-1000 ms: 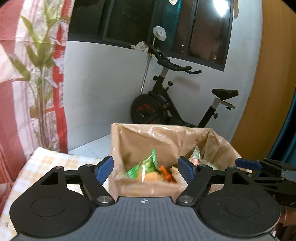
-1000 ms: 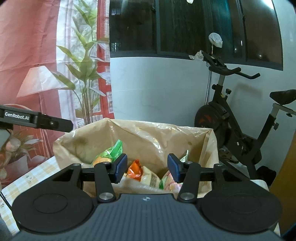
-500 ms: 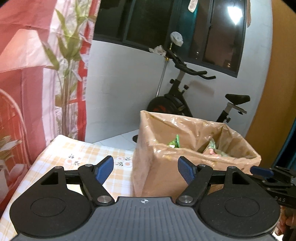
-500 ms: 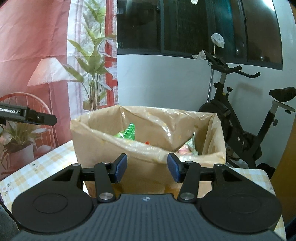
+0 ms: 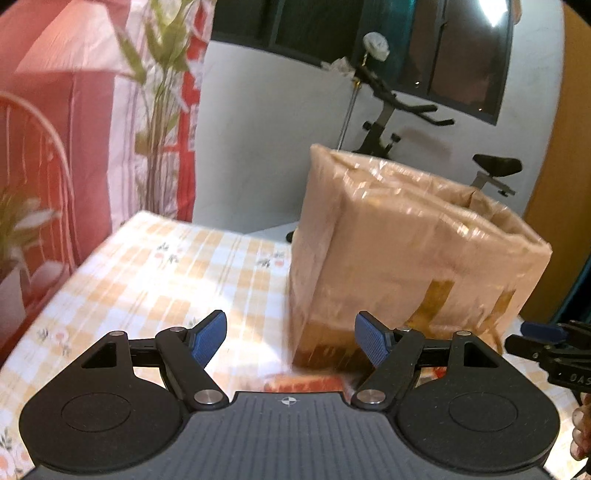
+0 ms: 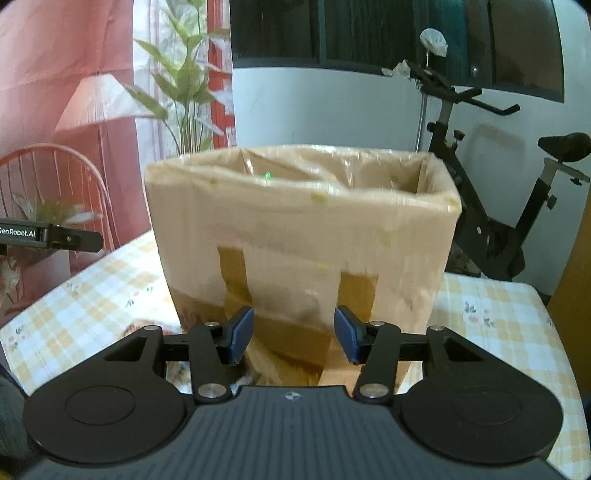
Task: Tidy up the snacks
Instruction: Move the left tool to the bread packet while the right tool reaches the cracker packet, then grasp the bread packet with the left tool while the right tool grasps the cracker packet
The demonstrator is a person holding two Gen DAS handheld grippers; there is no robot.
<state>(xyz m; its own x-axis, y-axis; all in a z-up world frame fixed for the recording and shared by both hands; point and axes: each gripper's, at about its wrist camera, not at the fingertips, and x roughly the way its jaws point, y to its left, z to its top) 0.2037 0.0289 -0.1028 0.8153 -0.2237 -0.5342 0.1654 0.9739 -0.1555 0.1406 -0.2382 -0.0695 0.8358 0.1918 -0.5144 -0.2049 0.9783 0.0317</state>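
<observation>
left gripper (image 5: 290, 341): jaws apart, nothing held | right gripper (image 6: 293, 334): jaws apart, nothing held | box (image 6: 303, 236): seen just ahead, contents possibly hidden | tablecloth (image 5: 155, 273): below

An exercise bike (image 6: 491, 206) is standing on the floor behind the worktop (image 6: 495, 325), against a white wall (image 6: 325, 107). Something white and crumpled (image 6: 434, 40) is sitting on top of a thin pole by its handlebars. Dark windows (image 6: 369, 29) are running above the wall. A printed backdrop (image 6: 74, 92) showing a lamp, a wire chair and flowers is hanging to the left, with tall green leaves (image 6: 184, 74) rising beside it. A yellow checked cloth with small flowers (image 5: 155, 266) is covering the worktop. A wooden panel (image 5: 561, 166) is standing at the far right.
</observation>
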